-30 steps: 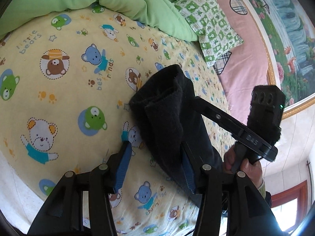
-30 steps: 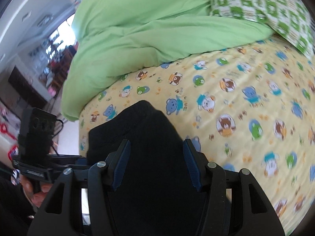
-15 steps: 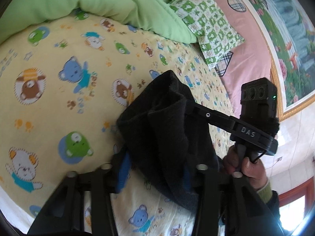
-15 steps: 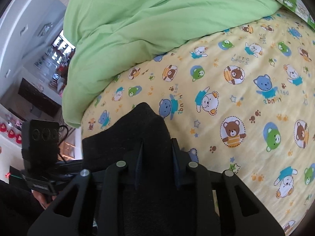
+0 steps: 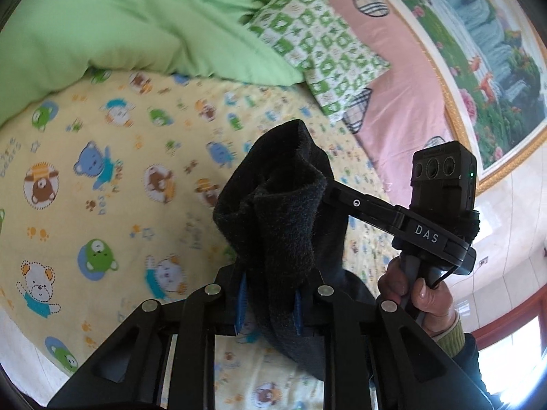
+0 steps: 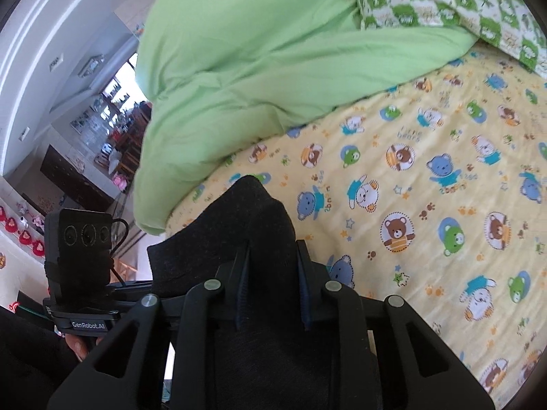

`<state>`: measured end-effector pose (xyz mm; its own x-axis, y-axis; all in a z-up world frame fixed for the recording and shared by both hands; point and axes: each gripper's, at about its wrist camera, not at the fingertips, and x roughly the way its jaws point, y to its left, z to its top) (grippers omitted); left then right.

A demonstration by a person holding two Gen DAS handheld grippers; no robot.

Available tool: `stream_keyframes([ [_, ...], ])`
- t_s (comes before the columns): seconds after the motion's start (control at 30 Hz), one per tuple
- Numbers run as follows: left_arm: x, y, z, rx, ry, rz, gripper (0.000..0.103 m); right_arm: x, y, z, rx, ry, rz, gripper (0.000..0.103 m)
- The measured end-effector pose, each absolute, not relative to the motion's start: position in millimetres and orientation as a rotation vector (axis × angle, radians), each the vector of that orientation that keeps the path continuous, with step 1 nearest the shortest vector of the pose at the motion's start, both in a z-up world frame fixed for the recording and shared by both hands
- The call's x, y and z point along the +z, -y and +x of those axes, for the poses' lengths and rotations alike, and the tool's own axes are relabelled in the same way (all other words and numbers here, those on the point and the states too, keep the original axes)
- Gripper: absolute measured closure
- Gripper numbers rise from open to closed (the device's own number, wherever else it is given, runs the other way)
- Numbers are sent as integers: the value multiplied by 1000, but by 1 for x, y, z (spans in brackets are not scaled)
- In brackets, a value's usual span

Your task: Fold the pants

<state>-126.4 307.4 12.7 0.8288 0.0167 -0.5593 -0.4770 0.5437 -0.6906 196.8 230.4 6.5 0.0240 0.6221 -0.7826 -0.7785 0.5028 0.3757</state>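
You hold dark charcoal fleece pants (image 5: 283,225) over a pale yellow bedsheet printed with cartoon bears (image 5: 102,205); plain lime-green duvet (image 6: 256,68), green-and-white checked pillow (image 5: 321,58) behind.

A bed fills most of both views, spread with a pale yellow sheet (image 5: 102,177) printed with cartoon bears, a rumpled light green quilt (image 6: 259,68) heaped along its far side and a green-and-white checked pillow (image 5: 318,51) next to it. Behind the pillow stands a pink headboard panel (image 5: 396,78), and above that hangs a gold-framed landscape painting (image 5: 478,44) of a waterfall and flowers. Daylight comes in through a red-framed window (image 5: 506,348) low in the left wrist view, while the right wrist view looks past the bed to white walls and a dark cabinet (image 6: 75,184) with small ornaments.
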Motion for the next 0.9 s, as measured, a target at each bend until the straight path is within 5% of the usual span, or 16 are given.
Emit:
stream_keyframes([
  [0.9, 107, -173, -88, 61, -523, -682, 83, 102, -92, 136, 1023, -830, 34, 78],
])
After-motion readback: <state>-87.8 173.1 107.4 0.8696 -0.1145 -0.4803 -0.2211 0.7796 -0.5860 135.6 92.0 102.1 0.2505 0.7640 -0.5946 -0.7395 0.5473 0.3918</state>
